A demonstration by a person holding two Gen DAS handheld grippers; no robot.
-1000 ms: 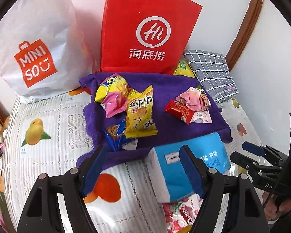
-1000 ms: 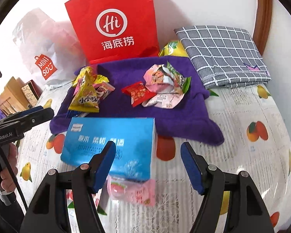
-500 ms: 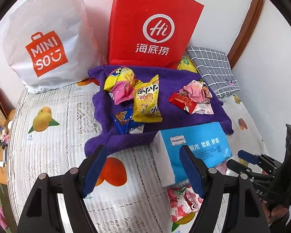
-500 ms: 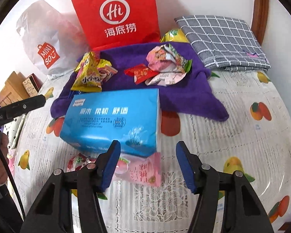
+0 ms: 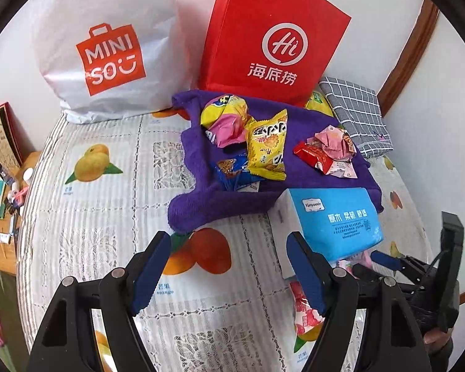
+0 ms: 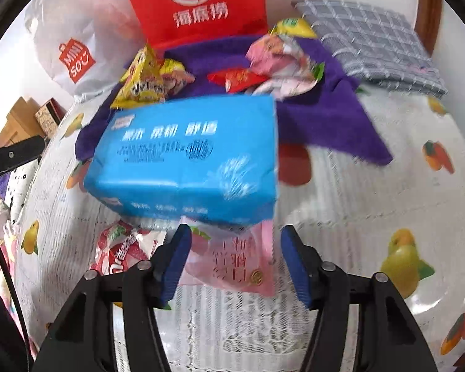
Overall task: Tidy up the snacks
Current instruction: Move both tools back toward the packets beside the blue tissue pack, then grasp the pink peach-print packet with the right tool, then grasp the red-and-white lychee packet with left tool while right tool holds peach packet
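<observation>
Pink plastic fills the gap between the right tongs (image 6: 232, 260) now: a second ago those tongs hung higher over the bed (image 6: 341, 223), and they have since dropped onto the pink peach-print snack packet (image 6: 235, 263), which pokes out from under the near edge of the blue tissue pack (image 6: 186, 161). Going left to right, the left tongs (image 5: 229, 269) stand wide apart over bare fruit-print cover, gripping nothing; they have slid sideways, away from the tissue pack. The right tongs are half spread and opening slightly, the packet between the pads but not pinched. I judge the pick-up is about to start, with this stray packet bound for the snack piles on the purple towel (image 5: 201, 207). The packet lies flat, its long axis running across the view, roughly along the tissue pack's near edge, its far part hidden beneath it.
</observation>
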